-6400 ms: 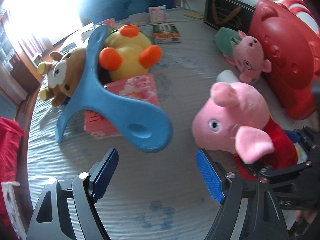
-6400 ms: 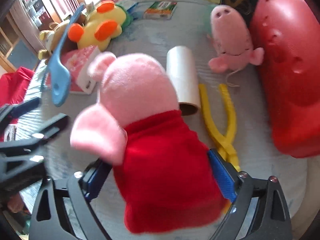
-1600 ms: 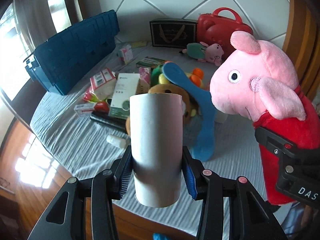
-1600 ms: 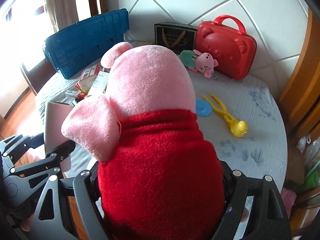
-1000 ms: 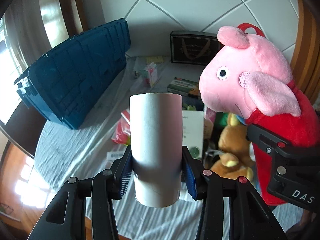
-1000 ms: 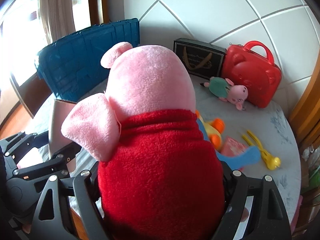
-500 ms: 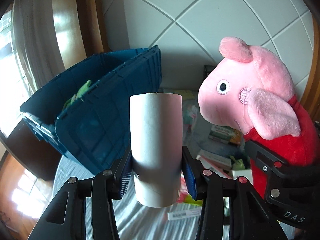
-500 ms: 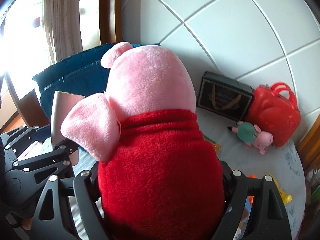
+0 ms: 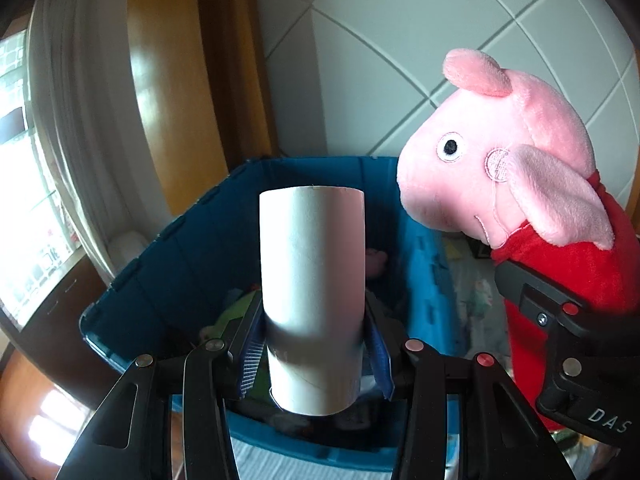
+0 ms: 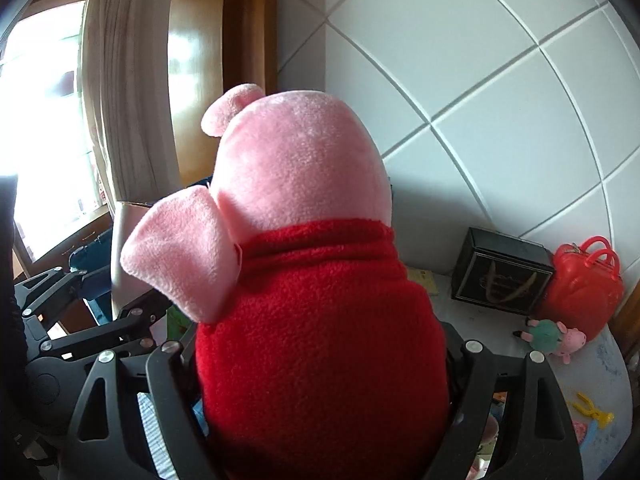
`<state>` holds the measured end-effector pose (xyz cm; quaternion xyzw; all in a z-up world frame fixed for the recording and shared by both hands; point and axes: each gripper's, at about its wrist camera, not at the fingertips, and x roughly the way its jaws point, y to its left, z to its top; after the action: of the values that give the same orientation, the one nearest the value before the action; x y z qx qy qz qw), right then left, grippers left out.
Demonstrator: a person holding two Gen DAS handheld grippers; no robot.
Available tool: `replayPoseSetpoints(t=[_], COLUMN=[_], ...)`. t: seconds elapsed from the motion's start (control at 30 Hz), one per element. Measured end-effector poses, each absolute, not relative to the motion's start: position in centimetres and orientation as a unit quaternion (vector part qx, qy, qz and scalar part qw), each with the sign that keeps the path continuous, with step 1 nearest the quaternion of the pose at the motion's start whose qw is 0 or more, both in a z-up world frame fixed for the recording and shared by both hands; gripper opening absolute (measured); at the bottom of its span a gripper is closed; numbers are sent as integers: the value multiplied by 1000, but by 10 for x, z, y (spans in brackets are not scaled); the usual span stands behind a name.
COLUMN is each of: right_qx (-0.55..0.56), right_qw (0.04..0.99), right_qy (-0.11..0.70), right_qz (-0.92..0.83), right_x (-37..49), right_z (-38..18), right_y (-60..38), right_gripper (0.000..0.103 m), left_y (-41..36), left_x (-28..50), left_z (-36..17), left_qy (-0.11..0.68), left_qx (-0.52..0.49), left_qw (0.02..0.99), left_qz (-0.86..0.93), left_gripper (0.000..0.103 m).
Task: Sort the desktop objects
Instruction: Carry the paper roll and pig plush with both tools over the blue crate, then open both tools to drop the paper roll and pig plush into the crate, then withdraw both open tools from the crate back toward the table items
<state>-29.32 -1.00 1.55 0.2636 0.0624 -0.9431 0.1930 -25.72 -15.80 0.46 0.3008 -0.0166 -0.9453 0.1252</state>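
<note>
A: Where do things stand?

B: The left gripper (image 9: pixel 314 356) has its jaws clamped on a cardboard tube (image 9: pixel 312 280), upright, pinched near its lower end. The right gripper (image 10: pixel 320 364) has its jaws spread wide around the red body of a pink pig toy (image 10: pixel 304 264) and holds it head up. Both loads hang in front of the blue crate (image 9: pixel 168 272): the tube over its near rim, the pig off to the crate's right side.

A: So the drop comes next?

B: I'd judge so. The crate's mouth faces the tube, and some soft things already lie inside, too dim to name.

A: How to do it well?

B: Carry the tube past the crate's near rim before letting go; it is held low, so it may tip as the jaws part and could glance off the rim. The pig is bulky and soft, so bring it fully over the crate's opening, clear of the right wall, and open wide enough that the fleece doesn't snag on the pads. Release one at a time so the grippers don't crowd each other above the crate.
</note>
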Motion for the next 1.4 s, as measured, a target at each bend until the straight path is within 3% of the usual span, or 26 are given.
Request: replayPoseSetpoints(t=[0.2, 0.47, 0.63, 0.73, 0.83, 1.4], right_qx=[284, 319, 332, 328, 319, 311], right_qw=[207, 222, 225, 211, 196, 170], right_qy=[82, 95, 102, 106, 106, 104], right_qz=[-933, -917, -910, -915, -921, -929], right_x=[-318, -342, -348, -353, -355, -330], right_z=[7, -21, -35, -36, -30, -24], right_y=[-88, -138, -158, -158, -160, -135], right_gripper=[84, 84, 88, 90, 102, 103], left_y=[-250, -316, -332, -336, -333, -322], left_x=[-277, -303, -312, -313, -310, -273], left_z=[-10, -45, -63, -67, -61, -45], left_qy=[1, 22, 37, 38, 38, 51], left_qx=[320, 354, 375, 377, 373, 345], left_qw=[160, 184, 178, 176, 176, 168], left_qz=[-934, -917, -909, -909, -910, -922], left_gripper=[45, 45, 45, 56, 61, 67])
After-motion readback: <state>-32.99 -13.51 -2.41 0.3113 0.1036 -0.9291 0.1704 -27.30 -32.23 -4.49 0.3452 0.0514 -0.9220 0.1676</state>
